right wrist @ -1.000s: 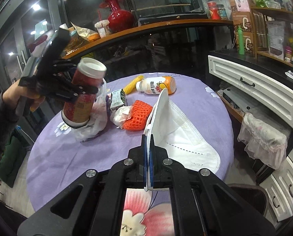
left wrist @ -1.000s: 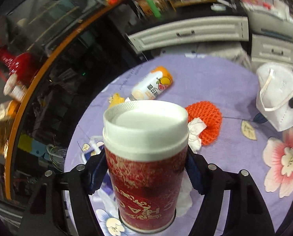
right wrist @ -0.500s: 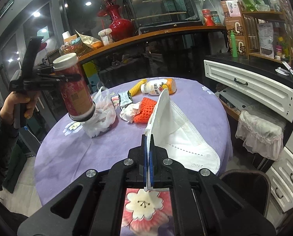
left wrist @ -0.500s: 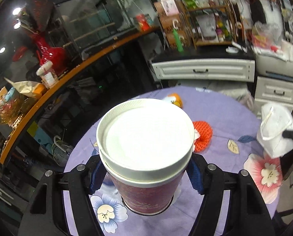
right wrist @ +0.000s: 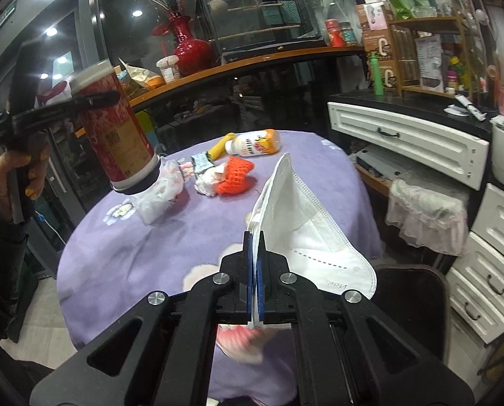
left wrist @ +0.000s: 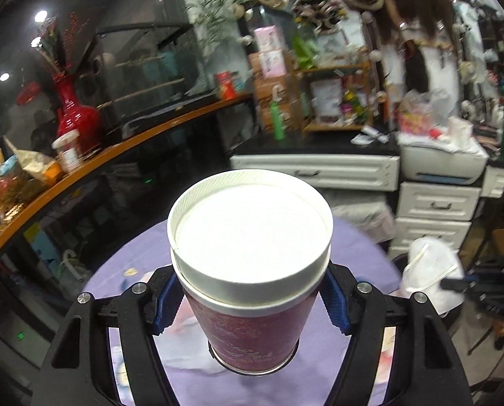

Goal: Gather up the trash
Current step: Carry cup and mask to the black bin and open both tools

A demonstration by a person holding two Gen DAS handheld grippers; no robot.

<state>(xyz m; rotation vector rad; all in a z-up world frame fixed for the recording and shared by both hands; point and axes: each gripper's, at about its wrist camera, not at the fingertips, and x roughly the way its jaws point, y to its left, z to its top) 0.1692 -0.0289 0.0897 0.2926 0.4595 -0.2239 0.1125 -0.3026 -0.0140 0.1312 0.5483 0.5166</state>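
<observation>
Right gripper (right wrist: 254, 270): fingers clamped together on the lower edge of the white mask (right wrist: 306, 223); mask stands up past the fingertips, held over the near right part of the bench (right wrist: 123, 257).
Left gripper (left wrist: 250, 308): blue fingers (left wrist: 165, 301) pressed on both sides of the red cup (left wrist: 252, 324), just under its white lid (left wrist: 250, 233); cup upright in left wrist view, tilted and lifted off the bench in right wrist view.
Bench trash: plastic bag (right wrist: 160, 193) under the cup; orange net (right wrist: 235, 176) and wrapper (right wrist: 201, 162) mid-bench; bottle (right wrist: 255, 142) on its side near the far edge.
Edges: white drawers (right wrist: 404, 142) close on the right; dark counter (right wrist: 252, 57) behind.
Room: bare purple cloth on the near left.
</observation>
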